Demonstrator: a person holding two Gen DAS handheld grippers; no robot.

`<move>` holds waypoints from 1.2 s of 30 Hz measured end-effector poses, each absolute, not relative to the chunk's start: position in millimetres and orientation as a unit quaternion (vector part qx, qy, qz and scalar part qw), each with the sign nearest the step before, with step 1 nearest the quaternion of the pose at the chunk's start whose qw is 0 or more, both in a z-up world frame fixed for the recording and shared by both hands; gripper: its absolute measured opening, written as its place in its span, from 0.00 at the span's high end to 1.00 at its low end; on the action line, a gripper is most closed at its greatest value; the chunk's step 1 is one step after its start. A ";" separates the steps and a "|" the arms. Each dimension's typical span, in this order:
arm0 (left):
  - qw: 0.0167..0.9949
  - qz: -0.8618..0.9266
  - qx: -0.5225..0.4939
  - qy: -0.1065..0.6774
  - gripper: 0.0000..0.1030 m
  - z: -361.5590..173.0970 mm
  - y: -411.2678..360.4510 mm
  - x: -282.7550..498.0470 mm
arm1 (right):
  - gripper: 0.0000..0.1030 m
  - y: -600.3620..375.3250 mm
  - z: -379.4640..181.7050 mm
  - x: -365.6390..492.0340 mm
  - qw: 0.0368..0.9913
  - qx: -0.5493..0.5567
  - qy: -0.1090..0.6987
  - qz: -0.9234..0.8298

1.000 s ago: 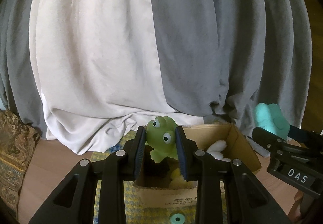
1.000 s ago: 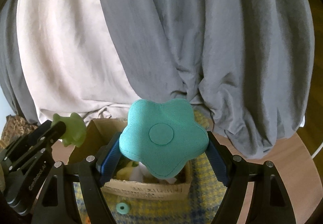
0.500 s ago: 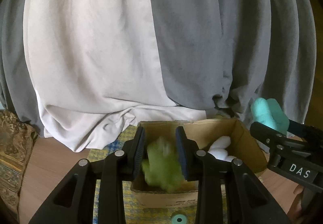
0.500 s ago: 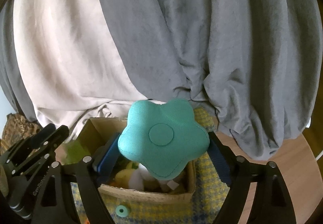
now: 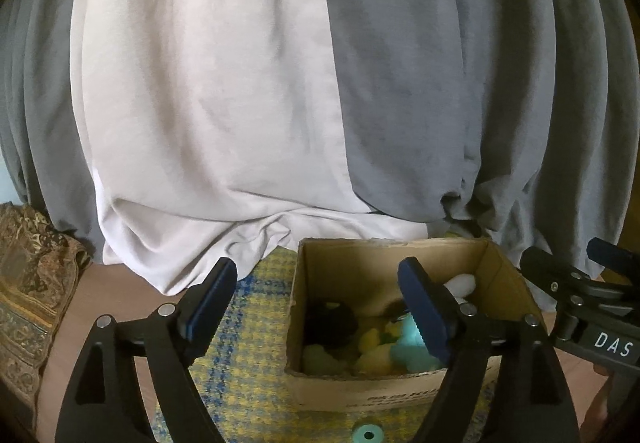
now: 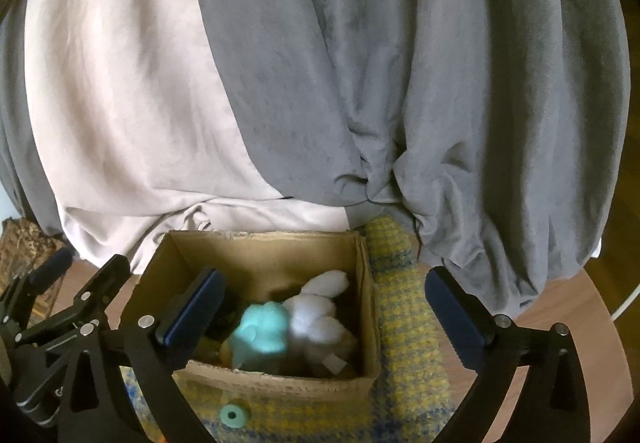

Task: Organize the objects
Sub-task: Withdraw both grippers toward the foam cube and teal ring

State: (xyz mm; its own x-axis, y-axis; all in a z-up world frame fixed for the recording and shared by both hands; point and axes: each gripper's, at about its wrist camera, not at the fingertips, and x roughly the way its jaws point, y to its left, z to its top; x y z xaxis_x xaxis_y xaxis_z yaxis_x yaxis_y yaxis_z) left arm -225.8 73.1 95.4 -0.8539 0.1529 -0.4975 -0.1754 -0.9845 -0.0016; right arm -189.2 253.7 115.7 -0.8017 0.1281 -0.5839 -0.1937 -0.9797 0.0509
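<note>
An open cardboard box (image 5: pixel 384 243) (image 6: pixel 260 235) stands on a checked mat and holds several soft toys. A teal star cushion (image 6: pixel 262 331) (image 5: pixel 408 343) lies in it beside a white plush (image 6: pixel 320 315) (image 5: pixel 460 285). A pale green lump, apparently the frog toy (image 5: pixel 316 357), rests low at the box's front left among yellow toys. My left gripper (image 5: pixel 316 275) hovers over the box's left wall, jaws opening, nothing held. My right gripper (image 6: pixel 324 279) hangs above the box, jaws still opening wide, with no toy in them.
Grey and white fabric (image 5: pixel 240 83) drapes down right behind the box. The yellow and blue mat (image 5: pixel 248 343) (image 6: pixel 408 323) lies on a wooden floor. A teal ring (image 5: pixel 367 434) (image 6: pixel 233 416) sits on the mat before the box. A patterned cushion (image 5: pixel 28 275) is at far left.
The left jaws opened and the green frog dropped into the box. The right jaws spread and the teal star cushion fell from them into the box.
</note>
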 end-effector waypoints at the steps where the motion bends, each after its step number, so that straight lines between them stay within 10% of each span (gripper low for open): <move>1: 0.085 0.963 -0.257 0.023 0.17 95.8 73.1 -224.4 | 0.01 252.9 116.4 -188.3 0.085 -0.303 0.054 0.948; 36: 0.055 0.966 -0.249 0.040 0.01 75.4 49.6 -132.2 | 0.01 239.3 90.2 -116.8 0.097 -0.304 0.060 0.946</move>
State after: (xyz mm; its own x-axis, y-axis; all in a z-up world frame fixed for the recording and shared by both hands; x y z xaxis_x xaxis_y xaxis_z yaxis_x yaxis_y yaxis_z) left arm -132.2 49.6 75.4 -0.8701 0.0873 -0.4850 -0.1266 -0.9907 0.0489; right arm -116.8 239.3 90.2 -0.7967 0.1475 -0.5861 -0.2210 -0.9737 0.0553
